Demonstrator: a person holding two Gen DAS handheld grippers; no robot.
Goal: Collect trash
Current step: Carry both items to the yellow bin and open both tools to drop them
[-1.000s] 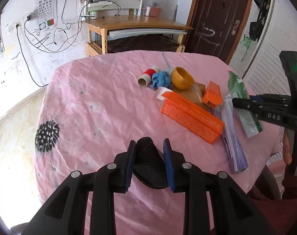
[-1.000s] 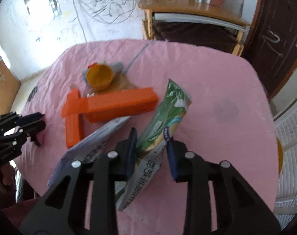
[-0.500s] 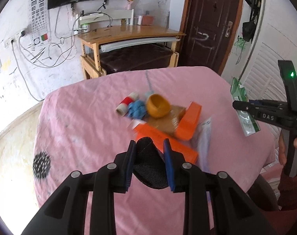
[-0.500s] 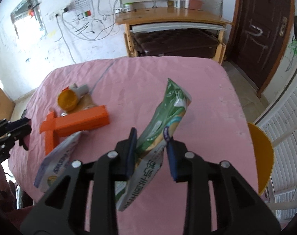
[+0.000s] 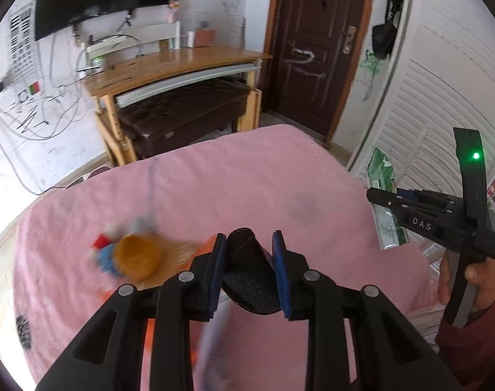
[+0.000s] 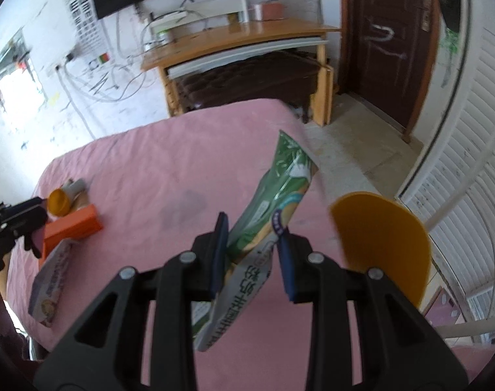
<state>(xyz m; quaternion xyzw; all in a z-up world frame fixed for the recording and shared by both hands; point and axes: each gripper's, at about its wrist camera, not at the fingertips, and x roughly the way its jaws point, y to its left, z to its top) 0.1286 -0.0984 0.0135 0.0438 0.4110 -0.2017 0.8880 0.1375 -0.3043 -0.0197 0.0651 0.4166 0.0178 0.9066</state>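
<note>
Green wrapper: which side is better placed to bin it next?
Right. The right tongs are already shut on the green wrapper, held up off the pink tablecloth. The left tongs grip a black mesh piece.

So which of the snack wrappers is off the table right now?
The green wrapper, gripped by the right hand-held gripper. The pale wrapper lies flat on the pink tablecloth.

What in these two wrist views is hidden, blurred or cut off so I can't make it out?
- Left view: the items beside the yellow cup are smeared by motion blur; their shapes are unclear.
- Left view: the orange box is almost wholly hidden behind the left gripper and its black mesh piece.
- Right view: the green wrapper has its lower end covered by the right gripper; its print is too blurred to read.
</note>
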